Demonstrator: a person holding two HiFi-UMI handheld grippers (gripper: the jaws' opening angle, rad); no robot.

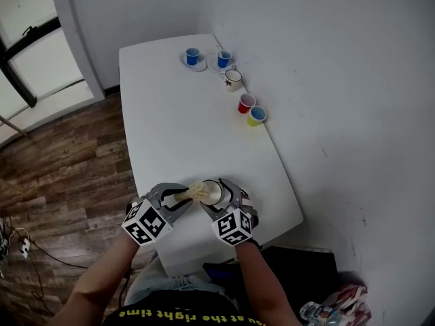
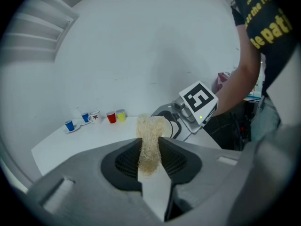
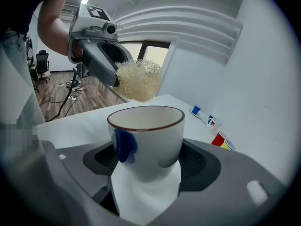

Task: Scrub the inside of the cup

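Note:
A white cup [image 3: 146, 135] with a dark red rim and a blue mark sits upright between the jaws of my right gripper [image 3: 146, 159], which is shut on it. In the head view the cup [image 1: 212, 193] is near the table's front edge, at my right gripper [image 1: 224, 199]. My left gripper [image 2: 150, 159] is shut on a pale tan loofah scrubber [image 2: 149, 142]. The scrubber [image 3: 138, 80] hangs just above and behind the cup's rim, outside the cup. In the head view the scrubber [image 1: 195, 191] touches the cup's left side by my left gripper [image 1: 178, 199].
The white table [image 1: 183, 134] runs along a white wall. At its far end stand two blue cups on saucers [image 1: 194, 57], a white mug with a star [image 1: 233, 79], a red cup [image 1: 246, 103] and a yellow cup [image 1: 257, 115]. Wooden floor lies to the left.

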